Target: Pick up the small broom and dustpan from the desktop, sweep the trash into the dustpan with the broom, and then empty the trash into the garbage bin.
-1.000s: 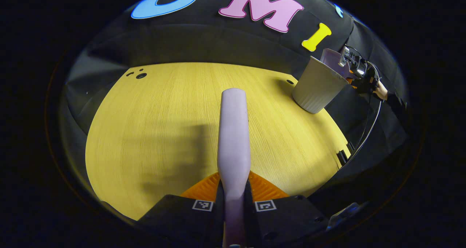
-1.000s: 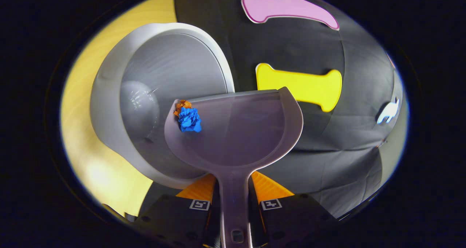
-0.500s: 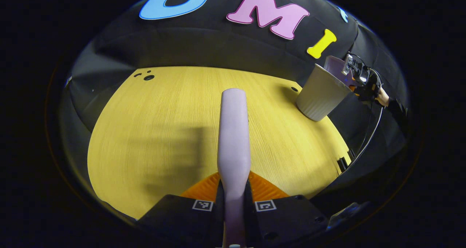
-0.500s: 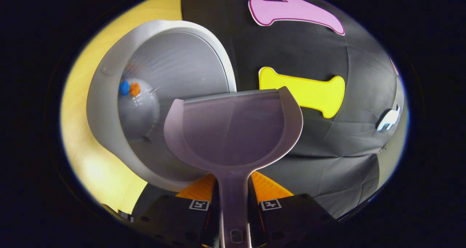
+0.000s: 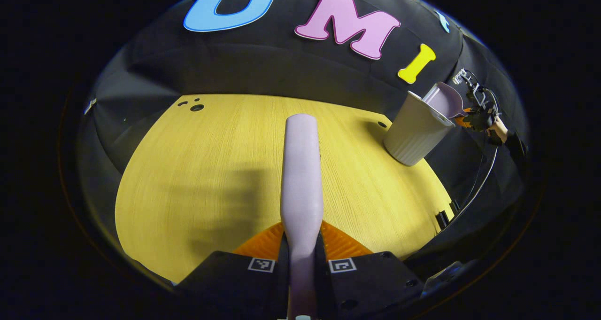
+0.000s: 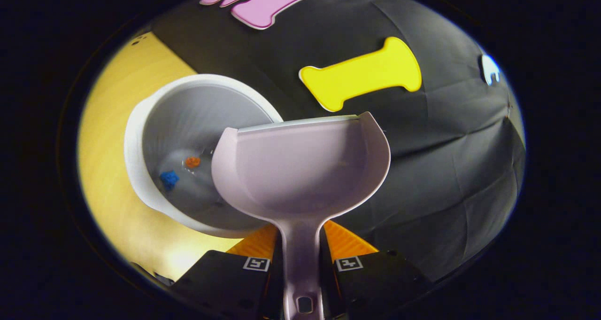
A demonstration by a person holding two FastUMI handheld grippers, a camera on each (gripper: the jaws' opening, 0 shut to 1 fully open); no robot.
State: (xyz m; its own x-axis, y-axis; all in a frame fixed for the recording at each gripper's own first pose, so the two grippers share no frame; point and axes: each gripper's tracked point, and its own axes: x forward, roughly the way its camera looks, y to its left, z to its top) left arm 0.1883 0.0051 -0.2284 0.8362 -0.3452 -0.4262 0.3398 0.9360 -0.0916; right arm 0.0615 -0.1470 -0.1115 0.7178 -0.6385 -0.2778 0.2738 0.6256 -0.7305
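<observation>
A: Left gripper [image 5: 301, 263] clamped on broom handle [image 5: 302, 169], held over desktop [image 5: 197, 169]. Garbage bin [image 5: 415, 129] at 2 o'clock, w/ dustpan [image 5: 443, 99] above its rim.

B: Right gripper [image 6: 300, 263] squeezing dustpan handle. Pan [image 6: 305, 165] looks empty; blue scrap [image 6: 168, 179] and orange scrap [image 6: 192, 161] lying in bin [image 6: 141, 136] at 9 o'clock.

A: Step?

B: Emptying, prob. done. Next: pull pan clear of rim w/o clipping it.
</observation>
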